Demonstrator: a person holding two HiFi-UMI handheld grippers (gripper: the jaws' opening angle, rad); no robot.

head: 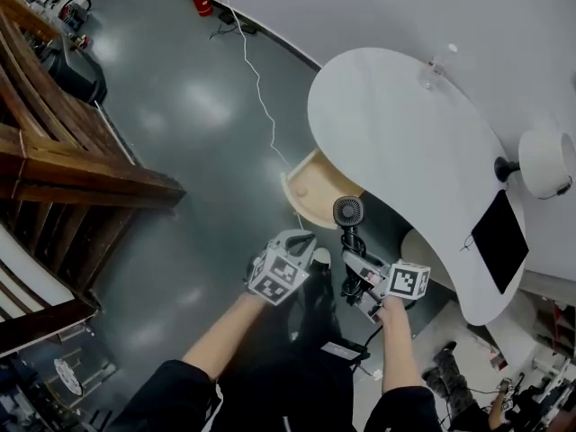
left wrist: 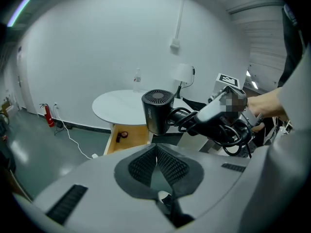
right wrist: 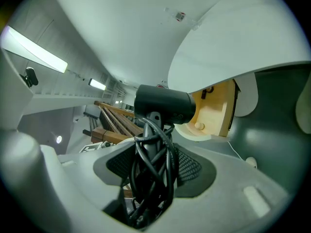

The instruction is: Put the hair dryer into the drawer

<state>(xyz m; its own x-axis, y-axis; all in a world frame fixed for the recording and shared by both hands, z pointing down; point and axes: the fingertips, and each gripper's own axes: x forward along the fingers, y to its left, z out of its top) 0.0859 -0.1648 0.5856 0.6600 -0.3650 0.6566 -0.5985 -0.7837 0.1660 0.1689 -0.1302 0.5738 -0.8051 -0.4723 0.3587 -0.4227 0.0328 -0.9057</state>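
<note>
Hair dryer (head: 348,212) clamped in R tool (head: 356,265), near open drawer (head: 287,190) rim.

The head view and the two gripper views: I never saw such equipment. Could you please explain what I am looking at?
No robot here: a person holds a two-jaw gripper in each hand. The head view comes from a camera on the person's head, looking down; each gripper view looks along that gripper's jaws. The right gripper is shut on a black hair dryer, by its cord-wrapped handle. The left gripper is shut and empty. Ahead stands a white table with an open wooden drawer. On the table are a bottle, a white lamp and a black pad.
</note>
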